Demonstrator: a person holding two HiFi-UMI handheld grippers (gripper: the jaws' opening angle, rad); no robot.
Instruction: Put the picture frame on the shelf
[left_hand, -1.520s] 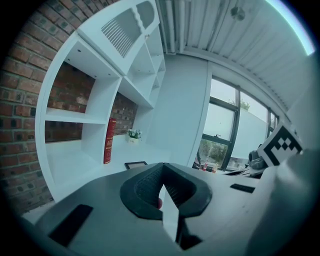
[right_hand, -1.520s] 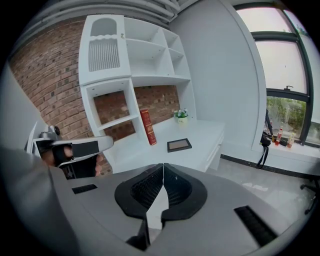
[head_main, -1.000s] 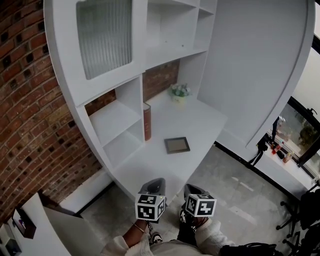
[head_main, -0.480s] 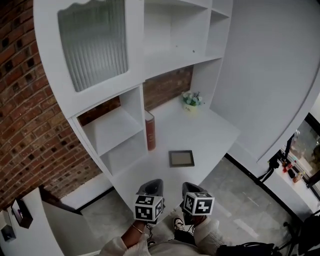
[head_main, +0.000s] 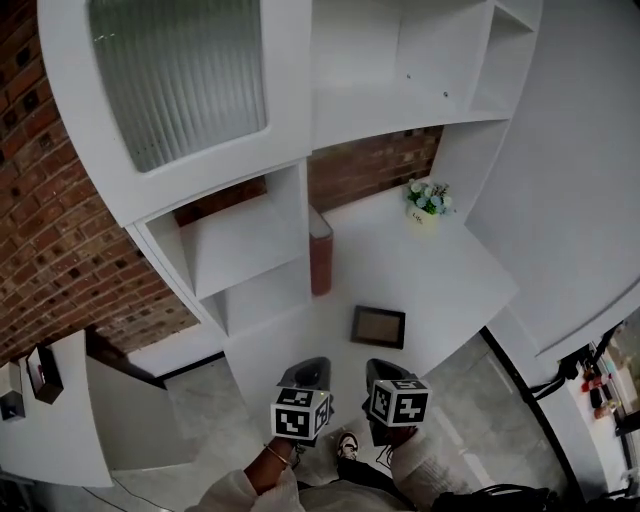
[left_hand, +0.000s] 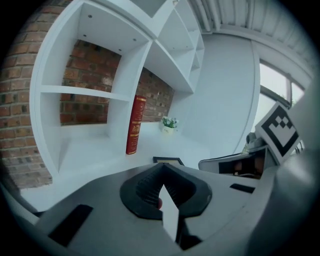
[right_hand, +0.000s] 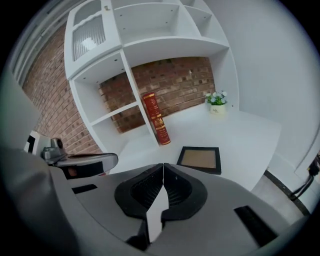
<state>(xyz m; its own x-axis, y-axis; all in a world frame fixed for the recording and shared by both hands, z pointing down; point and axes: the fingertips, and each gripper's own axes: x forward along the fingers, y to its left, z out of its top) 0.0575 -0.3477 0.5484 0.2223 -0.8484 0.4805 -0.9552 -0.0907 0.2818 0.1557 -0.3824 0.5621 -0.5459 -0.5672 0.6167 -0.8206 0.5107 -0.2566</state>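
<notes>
Both grippers are held low before the body, side by side and near each other, pointing forward and tipped downward; the left gripper (head_main: 308, 364) has its jaws closed tip to tip with nothing between them; the right gripper (head_main: 380, 366) is likewise closed and empty; the left hand (head_main: 270, 465) and right hand (head_main: 400, 438) grasp them from behind, close to the torso; pale sleeves (head_main: 232, 492) cover both forearms.

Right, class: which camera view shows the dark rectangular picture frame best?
The right gripper view: the dark rectangular picture frame lies whole and near. The head view shows it whole but small; the left gripper view, only a foreshortened sliver.
</notes>
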